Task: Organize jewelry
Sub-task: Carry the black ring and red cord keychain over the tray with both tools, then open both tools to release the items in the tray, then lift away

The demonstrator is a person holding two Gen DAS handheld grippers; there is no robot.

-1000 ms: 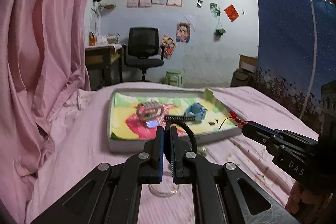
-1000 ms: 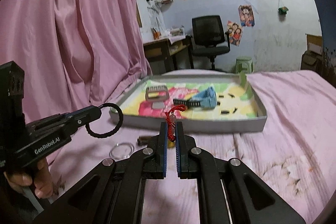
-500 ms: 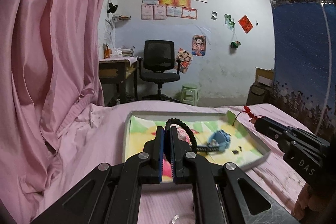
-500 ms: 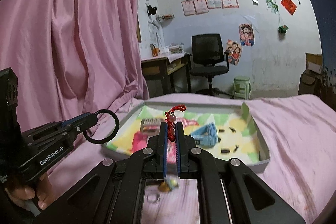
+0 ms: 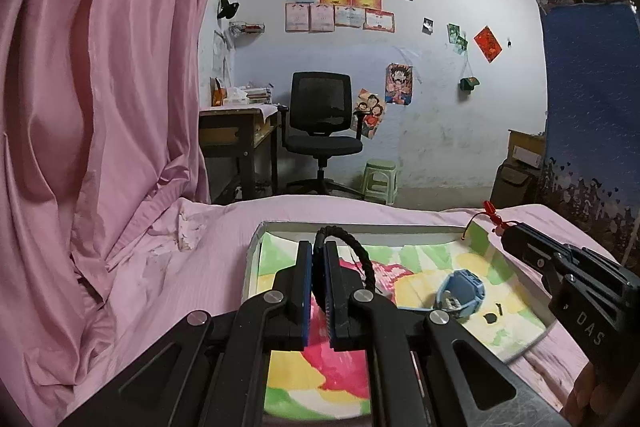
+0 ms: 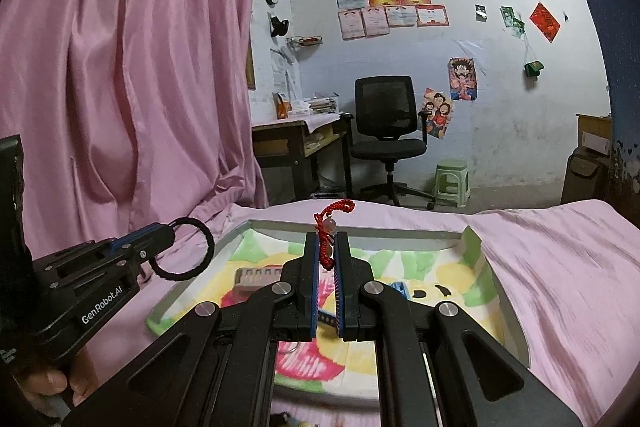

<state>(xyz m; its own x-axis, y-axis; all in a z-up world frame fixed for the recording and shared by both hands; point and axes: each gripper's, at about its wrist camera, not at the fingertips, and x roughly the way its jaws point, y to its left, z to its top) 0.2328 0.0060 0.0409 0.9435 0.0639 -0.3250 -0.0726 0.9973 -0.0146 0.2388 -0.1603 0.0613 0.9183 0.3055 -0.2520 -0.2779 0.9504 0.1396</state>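
Hidden and cut-off parts over the jewelry tray

The left gripper covered the near middle of the tray and the lower arc of the black braided bracelet. The blue watch showed only as a sliver behind the right gripper, and the red cord bracelet vanished between the pads. Small dark pieces were too tiny to identify. A blurred item was cut by the bottom edge.
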